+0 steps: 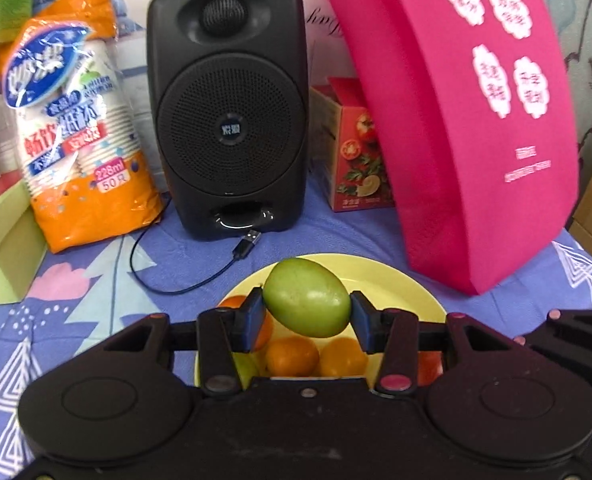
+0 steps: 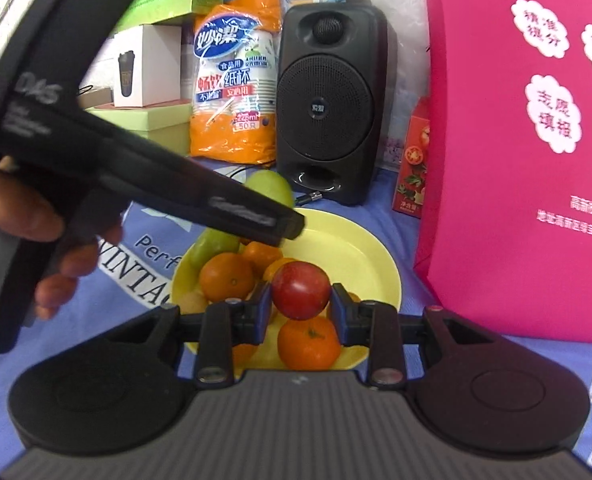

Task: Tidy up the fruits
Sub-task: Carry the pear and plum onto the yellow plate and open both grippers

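My left gripper (image 1: 307, 316) is shut on a green mango (image 1: 307, 298) and holds it above the yellow plate (image 1: 396, 284). Several oranges (image 1: 292, 356) lie in the plate under it. My right gripper (image 2: 301, 308) is shut on a red apple (image 2: 301, 290) and holds it over the same yellow plate (image 2: 360, 248). In the right wrist view the plate holds several oranges (image 2: 227, 277) and another green fruit (image 2: 212, 242). The left gripper's body (image 2: 144, 184) crosses that view and partly hides the held mango (image 2: 270, 188).
A black speaker (image 1: 228, 108) with a loose USB cable (image 1: 248, 246) stands behind the plate. An orange pack of paper cups (image 1: 72, 120) is at the left, a tall pink bag (image 1: 480, 120) at the right, a red carton (image 1: 352, 148) between them. Green boxes (image 1: 0, 248) sit far left.
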`<state>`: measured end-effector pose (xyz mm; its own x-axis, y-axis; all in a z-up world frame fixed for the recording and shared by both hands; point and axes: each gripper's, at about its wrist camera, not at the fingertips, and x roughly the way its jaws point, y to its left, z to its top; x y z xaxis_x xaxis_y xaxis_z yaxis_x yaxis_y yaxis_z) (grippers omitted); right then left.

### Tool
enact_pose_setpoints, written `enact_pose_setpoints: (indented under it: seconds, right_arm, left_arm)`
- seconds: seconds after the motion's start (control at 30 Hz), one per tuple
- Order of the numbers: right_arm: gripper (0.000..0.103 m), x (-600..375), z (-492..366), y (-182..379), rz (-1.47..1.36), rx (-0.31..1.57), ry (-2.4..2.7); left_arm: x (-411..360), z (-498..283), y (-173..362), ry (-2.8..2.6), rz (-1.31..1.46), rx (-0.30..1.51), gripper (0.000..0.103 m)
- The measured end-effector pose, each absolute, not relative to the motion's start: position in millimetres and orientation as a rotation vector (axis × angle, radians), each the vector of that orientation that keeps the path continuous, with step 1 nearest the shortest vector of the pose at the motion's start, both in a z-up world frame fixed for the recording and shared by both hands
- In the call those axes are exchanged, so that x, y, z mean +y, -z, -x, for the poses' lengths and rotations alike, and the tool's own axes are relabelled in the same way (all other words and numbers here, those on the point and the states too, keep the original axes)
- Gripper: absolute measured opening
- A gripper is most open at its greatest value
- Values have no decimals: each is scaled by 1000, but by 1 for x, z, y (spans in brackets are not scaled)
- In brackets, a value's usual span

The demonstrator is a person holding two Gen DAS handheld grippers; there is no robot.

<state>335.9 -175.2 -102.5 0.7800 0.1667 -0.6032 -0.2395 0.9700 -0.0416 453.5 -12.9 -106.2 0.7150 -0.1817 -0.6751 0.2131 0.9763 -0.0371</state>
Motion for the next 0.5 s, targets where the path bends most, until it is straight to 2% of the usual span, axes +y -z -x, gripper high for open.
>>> enact_pose_setpoints:
  seconds: [0.27, 0.3, 0.33, 0.37, 0.4, 0.47, 0.5]
  right_arm:
    - [31, -171, -352, 115, 117, 654, -216]
    - [33, -171, -352, 115, 116, 648, -211]
    - [42, -172, -351, 115, 115, 643, -208]
    - [46, -172, -350, 114, 115, 637, -206]
    - [46, -171, -349, 112, 114, 632, -207]
    - [46, -171, -346, 109, 118, 625, -207]
    - [46, -170, -345, 108, 119, 622, -204]
  left_arm:
    - [-15, -480, 126, 203, -27, 780, 46]
    - [-15, -481, 128, 201, -30, 778, 46]
    - [-16, -481, 128, 198, -33, 776, 46]
    - [-17, -479, 128, 195, -36, 775, 47]
    - [-17, -478, 128, 197, -36, 778, 53]
    - [-17, -473, 125, 194, -33, 774, 58]
    - [-17, -471, 123, 193, -31, 771, 67]
